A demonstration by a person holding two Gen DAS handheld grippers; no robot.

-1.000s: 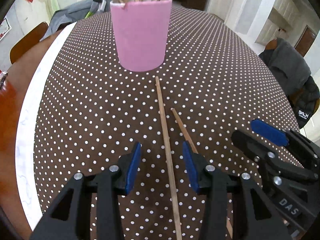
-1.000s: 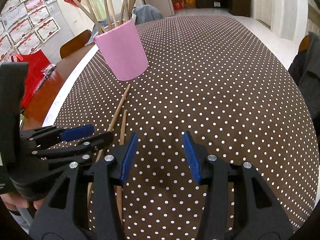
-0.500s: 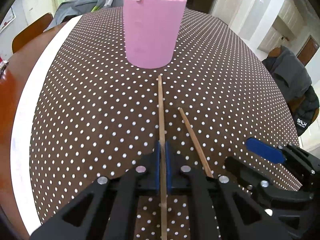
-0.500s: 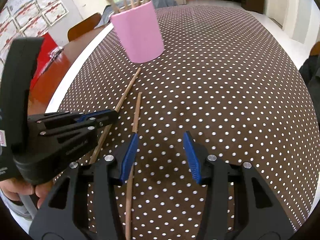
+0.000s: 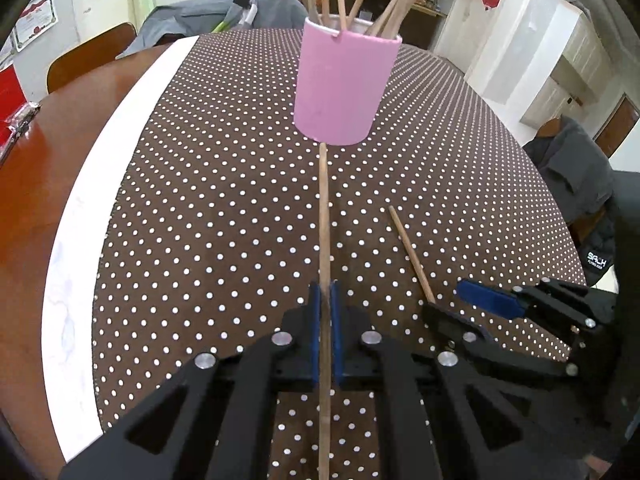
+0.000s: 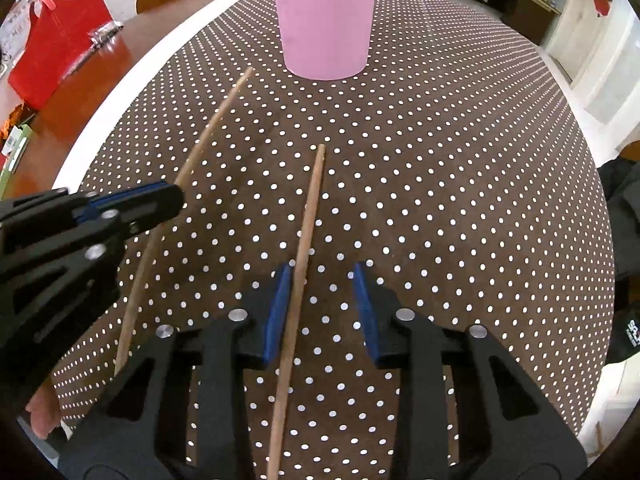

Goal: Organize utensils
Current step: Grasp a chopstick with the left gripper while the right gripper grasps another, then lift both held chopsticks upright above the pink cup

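Left hand-held gripper [image 5: 325,332] was clamped shut on the long chopstick [image 5: 323,216], far tip just short of the pink cup [image 5: 344,84] dead ahead on the polka-dot desk [image 5: 200,208]. Right hand-held gripper [image 6: 322,312] had just been closing around the short chopstick [image 6: 308,216]: stick between the jaws against the left pad, right pad clear, so no grip yet. My read: finish that close squarely mid-shaft before lifting, then tip each stick upright and drop it into the cup, clear of the sticks [image 5: 384,8] already fanned out inside.
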